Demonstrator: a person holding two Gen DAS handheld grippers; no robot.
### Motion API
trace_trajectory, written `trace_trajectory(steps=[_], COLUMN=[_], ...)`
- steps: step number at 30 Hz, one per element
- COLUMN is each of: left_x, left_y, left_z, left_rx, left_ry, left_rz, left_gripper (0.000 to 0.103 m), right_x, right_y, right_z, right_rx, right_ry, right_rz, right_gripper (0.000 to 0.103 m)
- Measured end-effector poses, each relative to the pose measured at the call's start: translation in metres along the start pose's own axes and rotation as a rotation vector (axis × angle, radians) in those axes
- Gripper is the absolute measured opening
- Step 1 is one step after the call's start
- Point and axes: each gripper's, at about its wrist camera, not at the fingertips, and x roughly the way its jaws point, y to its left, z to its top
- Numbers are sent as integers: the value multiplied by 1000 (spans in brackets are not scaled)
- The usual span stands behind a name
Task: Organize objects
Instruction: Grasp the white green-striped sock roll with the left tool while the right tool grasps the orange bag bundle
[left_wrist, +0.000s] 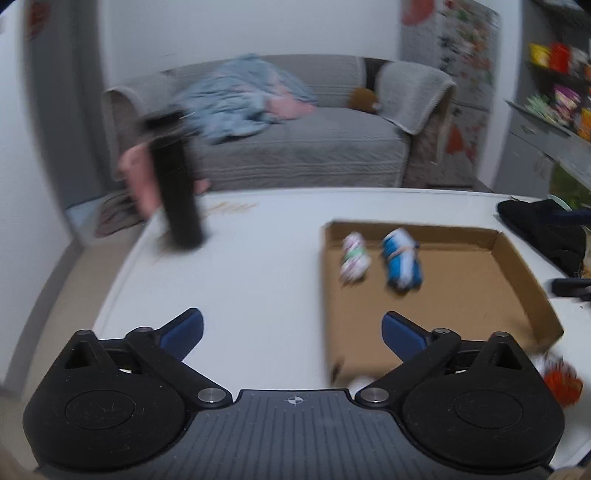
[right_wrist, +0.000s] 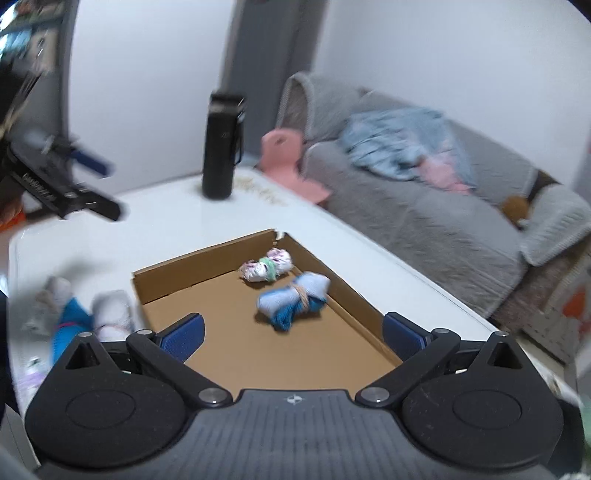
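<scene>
Black bottle (right_wrist: 221, 147): tall, smooth, dark cylinder with a lid and side loop, upright in the upper left of the right wrist view on the white table (right_wrist: 177, 225). Risk, as I judge it: narrow and tall, a sweeping arm could tip it.
Loose bundles (right_wrist: 81, 317): soft rolled cloth, teal and white, blurred, at lower left of the right wrist view, on the table outside the box. Likely still to be sorted; a shallow pinch on a rounded, springy roll may slip.
Left gripper (left_wrist: 291, 328): jaws spread wide, blue ribbed pads, nothing between them; low centre of its own view.
Right gripper (right_wrist: 293, 330): likewise spread wide and empty, hanging over the box's near edge.
Cardboard box (right_wrist: 184, 269): shallow, brown, matte, low thin walls, one torn corner. A descending finger could catch a wall and shove the light tray.
White floral roll (right_wrist: 266, 268): soft, banded in green, inside the box near its far corner.
Blue roll (right_wrist: 293, 299): knit cloth tied with a band, just beside the floral one.
</scene>
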Motion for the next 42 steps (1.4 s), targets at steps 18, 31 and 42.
trace_trajectory(steps=[18, 31, 42], left_x=[0, 16, 22], left_y=[-1, 25, 17], left_z=[-126, -125, -120], left_rx=[-177, -190, -111], left_ry=[154, 171, 171], left_rz=[103, 157, 130], left_gripper=[100, 96, 73], right_x=[15, -8, -14], right_y=[31, 53, 61], right_z=[-125, -134, -127], right_rx=[119, 70, 14], right_ry=[131, 112, 144], right_rz=[-56, 49, 32], right_gripper=[84, 77, 58])
